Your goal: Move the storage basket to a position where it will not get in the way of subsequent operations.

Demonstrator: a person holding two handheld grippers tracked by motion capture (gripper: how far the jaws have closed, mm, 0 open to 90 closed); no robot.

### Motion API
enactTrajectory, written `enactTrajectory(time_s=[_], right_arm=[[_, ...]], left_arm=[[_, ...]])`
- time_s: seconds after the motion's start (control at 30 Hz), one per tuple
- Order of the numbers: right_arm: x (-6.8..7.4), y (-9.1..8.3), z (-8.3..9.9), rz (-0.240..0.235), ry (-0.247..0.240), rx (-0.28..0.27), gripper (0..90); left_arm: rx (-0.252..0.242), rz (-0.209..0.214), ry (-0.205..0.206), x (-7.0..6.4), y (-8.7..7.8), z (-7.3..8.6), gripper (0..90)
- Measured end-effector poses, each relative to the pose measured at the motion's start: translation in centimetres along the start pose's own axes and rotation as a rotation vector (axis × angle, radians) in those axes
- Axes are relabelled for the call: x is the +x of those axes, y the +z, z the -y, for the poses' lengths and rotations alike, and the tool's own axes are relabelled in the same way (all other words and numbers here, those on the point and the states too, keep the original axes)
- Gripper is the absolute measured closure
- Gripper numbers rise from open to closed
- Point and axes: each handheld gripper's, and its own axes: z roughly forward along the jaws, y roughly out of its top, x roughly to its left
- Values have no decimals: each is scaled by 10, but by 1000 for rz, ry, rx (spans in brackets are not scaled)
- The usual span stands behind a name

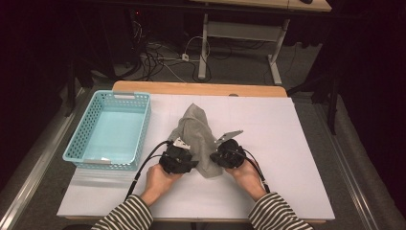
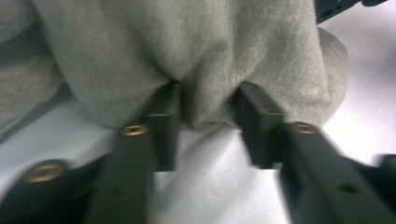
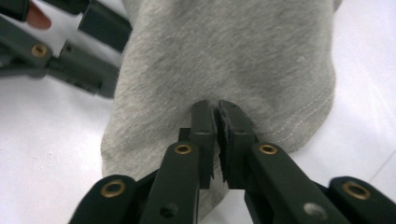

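- Grey cloth (image 1: 197, 139): a soft knit garment lying bunched on the white table (image 1: 297, 158), near its middle and to the right of the basket; its near end rests between the two grippers, with a stitched hem visible in the right gripper view
- Right gripper (image 3: 217, 109): jaws pressed almost together on a thin pinch of the cloth's near edge, so it holds the cloth
- Left gripper (image 2: 205, 100): jaws stand apart with a fold of the cloth bulging down between them; they straddle the fabric but have not closed on it
- Risk, right side: the pinch appears shallow and close to the hem, so a lift or pull would likely let the fabric slide out
- Risk, left side: closing on the thick fold may catch several layers at once, and the cloth would then bunch further instead of spreading
- Risk, both: an uneven pull, one side gripped and the other loose, would probably drag the cloth across the table toward the gripped side
- Blue basket (image 1: 84, 143): perforated plastic, at the table's left, well apart from the cloth; a small white tag lies on its near wall, too small to read
- Writing: no brand, label or lettering is legible on the cloth, grippers or table
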Motion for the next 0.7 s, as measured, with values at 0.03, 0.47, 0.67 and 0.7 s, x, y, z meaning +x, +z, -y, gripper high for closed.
enactTrajectory(time_s=[0.03, 0.47, 0.67, 0.7], right_arm=[[-1, 0, 0, 2, 3, 2, 829], [-11, -11, 3, 5, 51, -27, 673], [-18, -23, -1, 39, 57, -82, 566], [-19, -23, -2, 53, 57, -89, 556]], left_arm=[[5, 20, -4, 1, 0, 0, 744], [56, 46, 63, -1, -25, 6, 854], [54, 47, 72, -5, -39, 12, 854], [55, 42, 72, -5, -42, 13, 854]])
